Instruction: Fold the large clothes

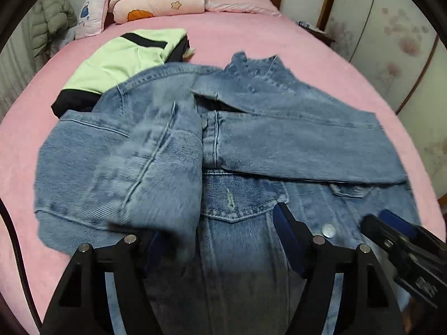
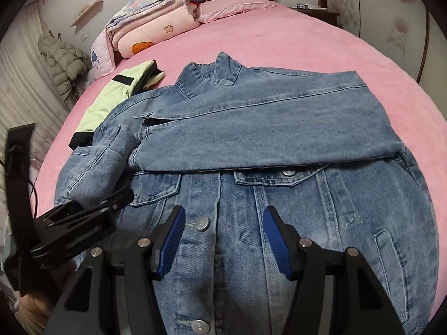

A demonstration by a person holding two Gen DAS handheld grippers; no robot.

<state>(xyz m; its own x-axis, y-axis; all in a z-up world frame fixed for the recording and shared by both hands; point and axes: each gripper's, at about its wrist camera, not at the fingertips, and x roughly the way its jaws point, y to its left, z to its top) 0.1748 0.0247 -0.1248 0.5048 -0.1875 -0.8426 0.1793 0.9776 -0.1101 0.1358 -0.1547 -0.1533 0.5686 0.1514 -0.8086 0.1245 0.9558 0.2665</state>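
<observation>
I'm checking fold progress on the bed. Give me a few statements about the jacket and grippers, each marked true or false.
1. The denim jacket lies front up with buttons showing. True.
2. The right gripper is clamped on a sleeve. False: its jaws stand open above the jacket front.
3. A green and black garment lies beside the jacket. True.
4. Both sleeves stretch straight out sideways. False: they are folded across the chest.
5. The bedsheet is blue. False: it is pink.

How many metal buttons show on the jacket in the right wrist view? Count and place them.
3: pocket-flap button, half under the folded sleeve; upper placket button; lower placket button at the bottom edge. Sleeves may hide more.
</observation>
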